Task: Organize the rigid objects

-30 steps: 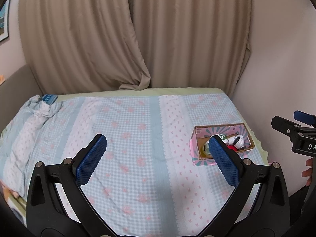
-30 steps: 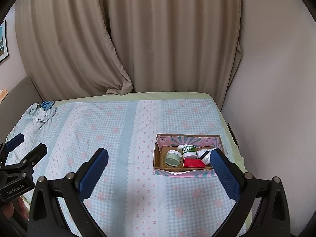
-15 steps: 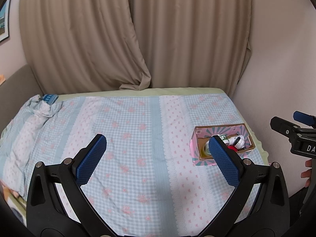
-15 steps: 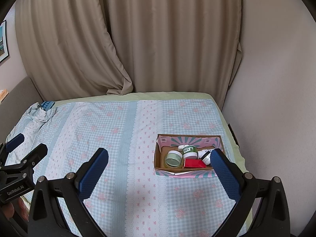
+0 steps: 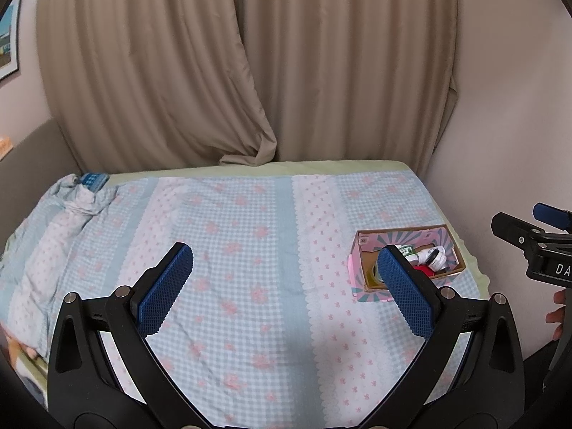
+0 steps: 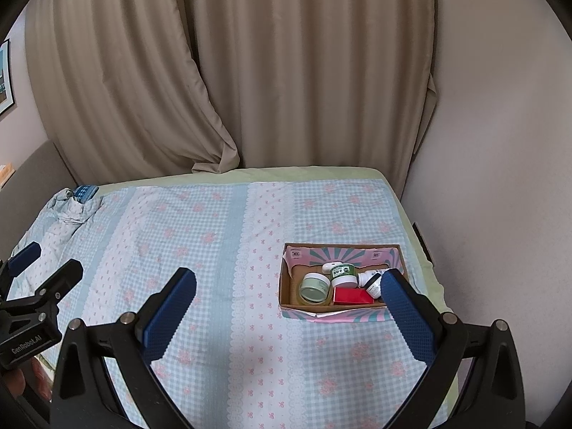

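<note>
Both my claws, left (image 5: 286, 286) and right (image 6: 287, 309), gape wide and empty above the bed (image 6: 214, 236). The box (image 6: 343, 252) of jars sits lower right of frame, long axis crosswise, nearer my right claw.

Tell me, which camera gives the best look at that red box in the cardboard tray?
The right wrist view: the red box lies flat and almost fully visible in the tray. In the left wrist view only a red sliver shows behind that gripper's finger.
</note>
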Demonstrator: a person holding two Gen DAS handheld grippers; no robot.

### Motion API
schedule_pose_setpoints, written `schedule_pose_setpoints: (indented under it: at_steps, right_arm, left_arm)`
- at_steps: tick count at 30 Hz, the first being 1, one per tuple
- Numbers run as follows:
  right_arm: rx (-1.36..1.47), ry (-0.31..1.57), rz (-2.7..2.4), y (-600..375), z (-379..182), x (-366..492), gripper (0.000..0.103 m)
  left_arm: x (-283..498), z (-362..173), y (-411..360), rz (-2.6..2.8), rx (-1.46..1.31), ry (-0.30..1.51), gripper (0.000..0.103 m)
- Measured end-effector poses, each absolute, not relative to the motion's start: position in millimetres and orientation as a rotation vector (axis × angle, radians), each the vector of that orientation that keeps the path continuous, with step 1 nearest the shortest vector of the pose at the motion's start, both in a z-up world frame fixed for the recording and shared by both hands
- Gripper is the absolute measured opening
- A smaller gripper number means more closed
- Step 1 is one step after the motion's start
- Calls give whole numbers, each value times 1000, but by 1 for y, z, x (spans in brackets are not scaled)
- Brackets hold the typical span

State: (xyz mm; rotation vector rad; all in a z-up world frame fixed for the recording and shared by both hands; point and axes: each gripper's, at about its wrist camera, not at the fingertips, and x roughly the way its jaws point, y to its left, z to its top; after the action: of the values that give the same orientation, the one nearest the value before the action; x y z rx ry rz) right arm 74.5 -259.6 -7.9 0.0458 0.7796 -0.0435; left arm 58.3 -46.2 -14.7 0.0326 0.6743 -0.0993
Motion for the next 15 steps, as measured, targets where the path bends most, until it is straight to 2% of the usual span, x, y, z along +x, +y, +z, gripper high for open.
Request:
schedule_pose_setpoints:
  at_steps: [15]
  right_arm:
    - [46, 789, -52, -257, -11, 74, 103]
  left_arm:
    - [62, -26, -41, -50, 39, 657, 103]
